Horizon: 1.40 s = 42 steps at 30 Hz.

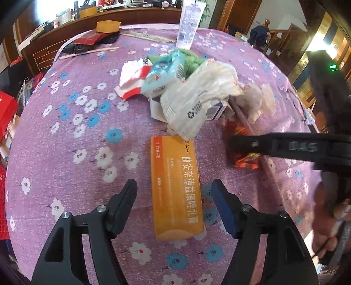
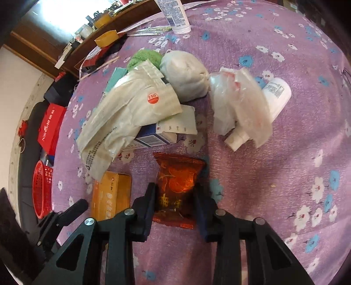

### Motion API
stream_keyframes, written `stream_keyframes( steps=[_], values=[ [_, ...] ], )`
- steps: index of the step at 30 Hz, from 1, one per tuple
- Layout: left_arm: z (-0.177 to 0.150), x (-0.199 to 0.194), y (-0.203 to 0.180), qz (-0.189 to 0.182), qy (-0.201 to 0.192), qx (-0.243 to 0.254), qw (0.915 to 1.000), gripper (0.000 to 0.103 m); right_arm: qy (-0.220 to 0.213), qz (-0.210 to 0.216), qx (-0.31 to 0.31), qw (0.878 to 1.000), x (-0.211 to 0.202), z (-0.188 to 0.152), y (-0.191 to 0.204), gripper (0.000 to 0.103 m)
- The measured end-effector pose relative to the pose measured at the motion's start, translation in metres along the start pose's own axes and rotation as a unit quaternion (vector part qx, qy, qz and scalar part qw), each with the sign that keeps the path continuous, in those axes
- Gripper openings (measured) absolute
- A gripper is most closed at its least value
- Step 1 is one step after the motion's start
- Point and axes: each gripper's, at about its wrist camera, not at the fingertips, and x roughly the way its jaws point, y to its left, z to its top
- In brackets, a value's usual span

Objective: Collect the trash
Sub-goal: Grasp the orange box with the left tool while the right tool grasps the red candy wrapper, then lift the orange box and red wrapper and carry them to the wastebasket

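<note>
Red-orange snack wrapper [image 2: 176, 190]: glossy, crinkled foil with gold characters and a crimped upper edge, lying flat on the table with its long axis running straight away from the right wrist camera. The right gripper [image 2: 174, 193] straddles its near half, jaws drawn in against the wrapper's two sides.

Orange box [image 1: 175, 188]: long, narrow carton printed with white Chinese characters, flat on the cloth just left of the wrapper, its long axis pointing away from the left wrist camera toward the trash heap. The left gripper [image 1: 174, 188] hangs over it with jaws wide apart, one on each side, not touching.

Beyond both lies a heap: a crumpled white plastic bag [image 1: 197, 98] draped over a blue-and-white carton [image 2: 153, 137], a green cloth [image 2: 144, 58], a grey lump [image 2: 185, 74], and, apart to the right, a thin clear bag [image 2: 241, 103] over a white bottle [image 2: 277, 92].

The surface is a purple tablecloth [image 1: 65, 136] with white and blue flowers. A red basket [image 2: 42, 190] stands on the floor; a dark wooden shelf [image 1: 109, 19] runs behind.
</note>
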Motion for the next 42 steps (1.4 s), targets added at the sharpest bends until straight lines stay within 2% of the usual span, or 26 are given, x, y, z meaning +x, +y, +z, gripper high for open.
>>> stream_keyframes(
  steps=[2,3,4,5,8,12,18,22,25,31,42],
  values=[
    [0.002,0.008,-0.004,0.017,0.007,0.007,0.9998,0.069,-0.014,-0.001,-0.003,1.000,-0.013,-0.003,-0.004,0.034],
    [0.003,0.012,-0.005,0.021,0.010,0.008,0.9997,0.065,-0.018,0.000,-0.003,1.000,-0.017,-0.004,-0.005,0.034],
    [0.004,0.015,-0.005,0.020,0.011,0.006,0.9997,0.058,-0.024,0.004,-0.002,1.000,-0.024,-0.007,-0.007,0.034],
    [0.005,0.018,-0.005,0.022,0.012,0.003,0.9997,0.046,-0.029,0.008,-0.002,1.000,-0.029,-0.009,-0.009,0.034],
    [0.005,0.017,-0.007,0.030,0.002,0.008,0.9995,0.045,-0.045,0.010,-0.002,0.999,-0.041,-0.016,-0.007,0.034],
    [-0.003,0.005,0.001,0.020,-0.021,-0.023,0.9993,0.045,-0.071,-0.004,-0.034,0.997,-0.055,-0.028,0.005,0.034],
    [-0.020,-0.043,0.005,0.084,-0.119,-0.029,0.9889,0.045,-0.104,-0.029,-0.105,0.989,-0.060,-0.042,0.038,0.034],
    [-0.025,-0.063,0.011,0.105,-0.150,-0.031,0.9826,0.045,-0.108,-0.025,-0.136,0.984,-0.057,-0.051,0.056,0.034],
    [-0.026,-0.072,0.019,0.115,-0.155,-0.035,0.9806,0.045,-0.104,-0.016,-0.145,0.984,-0.052,-0.053,0.065,0.034],
    [-0.032,-0.077,0.035,0.124,-0.140,-0.049,0.9812,0.045,-0.097,-0.002,-0.152,0.984,-0.043,-0.060,0.080,0.034],
    [-0.045,-0.084,0.046,0.143,-0.144,-0.051,0.9779,0.045,-0.090,0.000,-0.170,0.981,-0.036,-0.065,0.099,0.034]
  ],
)
